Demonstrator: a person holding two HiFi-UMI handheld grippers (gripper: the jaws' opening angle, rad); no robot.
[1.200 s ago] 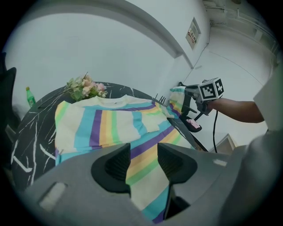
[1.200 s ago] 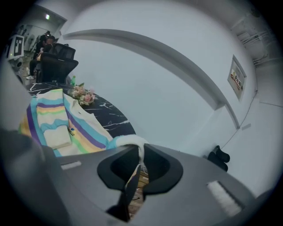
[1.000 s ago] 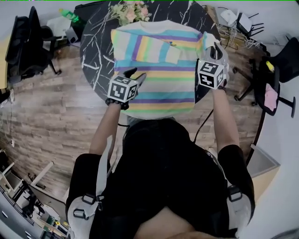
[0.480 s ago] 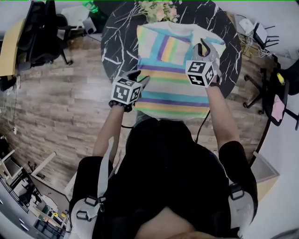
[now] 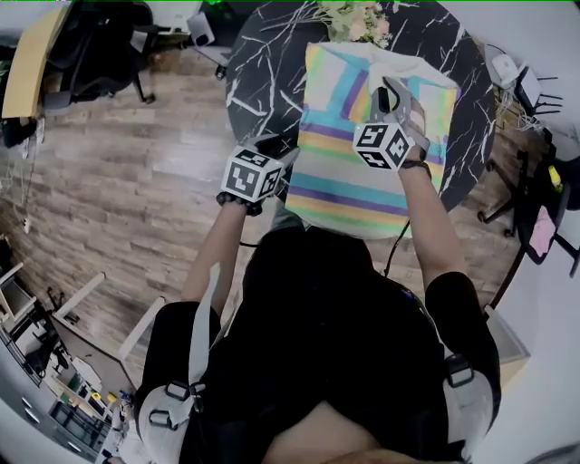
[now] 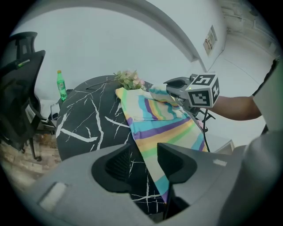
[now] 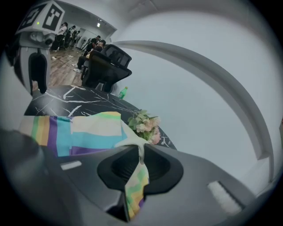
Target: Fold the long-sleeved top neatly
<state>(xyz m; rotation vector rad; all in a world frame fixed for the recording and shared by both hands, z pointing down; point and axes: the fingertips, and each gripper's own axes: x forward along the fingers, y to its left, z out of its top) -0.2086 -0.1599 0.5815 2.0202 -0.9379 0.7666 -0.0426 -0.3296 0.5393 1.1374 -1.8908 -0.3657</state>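
The pastel-striped long-sleeved top (image 5: 358, 177) lies on the round black marble table (image 5: 263, 72), its hem hanging over the near edge. My right gripper (image 5: 390, 91) is above the top's upper middle. It is shut on a fold of the fabric, and the striped cloth (image 7: 132, 185) is pinched between its jaws (image 7: 140, 150). My left gripper (image 5: 275, 148) hovers just off the top's left edge. Its jaws (image 6: 143, 152) stand apart with nothing gripped, and the top (image 6: 163, 128) shows beyond them.
A bunch of flowers (image 5: 358, 18) lies at the table's far edge, touching the top's collar end. A green bottle (image 6: 60, 84) stands beyond the table on the left. Office chairs (image 5: 100, 41) stand at the far left and at the right (image 5: 544, 195). The floor is wood.
My right gripper has carried the top's right side leftward over the middle, so the top looks narrower. The left gripper has kept beside the top's left edge, its jaws still apart.
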